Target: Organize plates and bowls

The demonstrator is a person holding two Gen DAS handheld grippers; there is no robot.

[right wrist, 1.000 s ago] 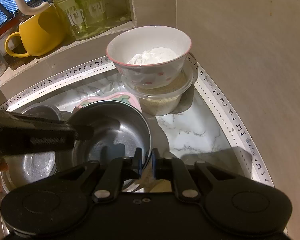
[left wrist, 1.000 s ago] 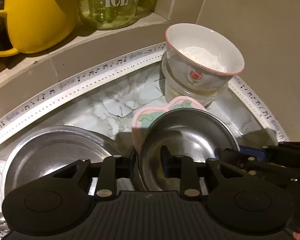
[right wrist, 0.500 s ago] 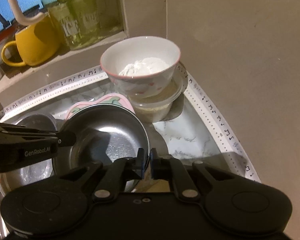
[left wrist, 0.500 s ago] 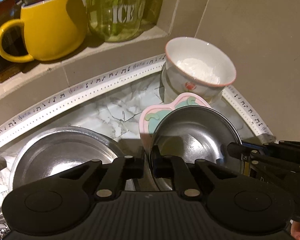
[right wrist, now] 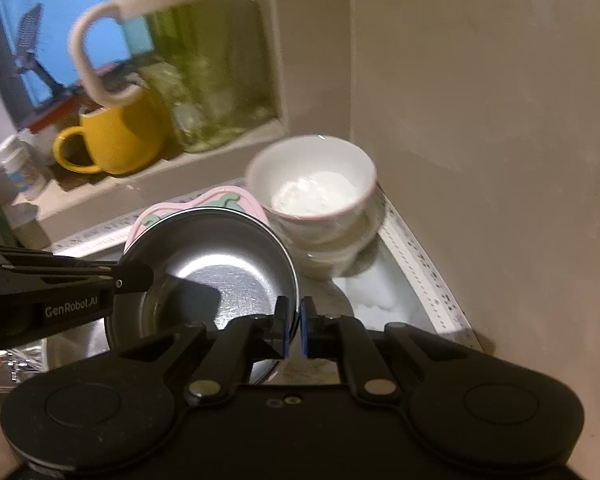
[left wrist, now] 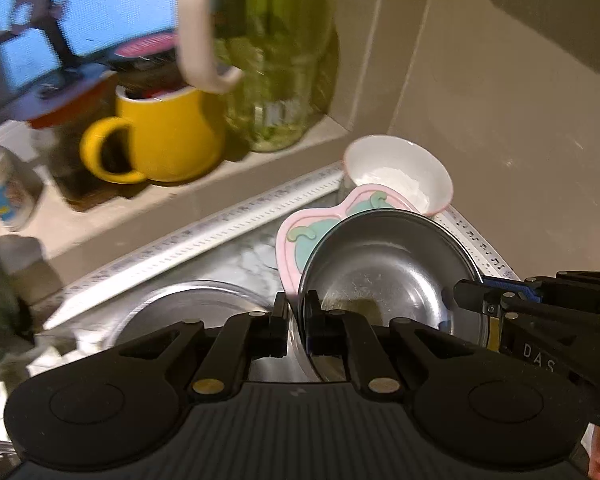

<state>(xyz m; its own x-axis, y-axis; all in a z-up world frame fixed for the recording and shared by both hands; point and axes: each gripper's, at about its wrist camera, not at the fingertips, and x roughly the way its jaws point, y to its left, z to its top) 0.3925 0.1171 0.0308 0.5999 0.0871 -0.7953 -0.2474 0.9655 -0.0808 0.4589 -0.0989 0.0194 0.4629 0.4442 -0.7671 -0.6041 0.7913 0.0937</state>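
Both grippers clamped on opposite rims of one steel bowl, held over the marble counter.

The left gripper (left wrist: pixel 297 312) has its jaws pressed together on the near-left rim of the steel bowl (left wrist: pixel 392 276); only the thin metal edge sits between the pads. The right gripper (right wrist: pixel 294 316) pinches the near-right rim of the same bowl in the same manner, jaws nearly meeting on the rim. A pink heart-shaped plate (left wrist: pixel 296 236) lies directly behind the bowl, against its far side; whether either gripper also grips it cannot be told. A white ceramic bowl (right wrist: pixel 312 184) containing white powder sits on a clear plastic container (right wrist: pixel 340 248) in the far-right corner. A second steel plate (left wrist: pixel 188 304) rests on the counter (right wrist: pixel 380 280) at the left. A yellow mug (left wrist: pixel 168 140) and a green glass jar (left wrist: pixel 276 80) stand on the far ledge.
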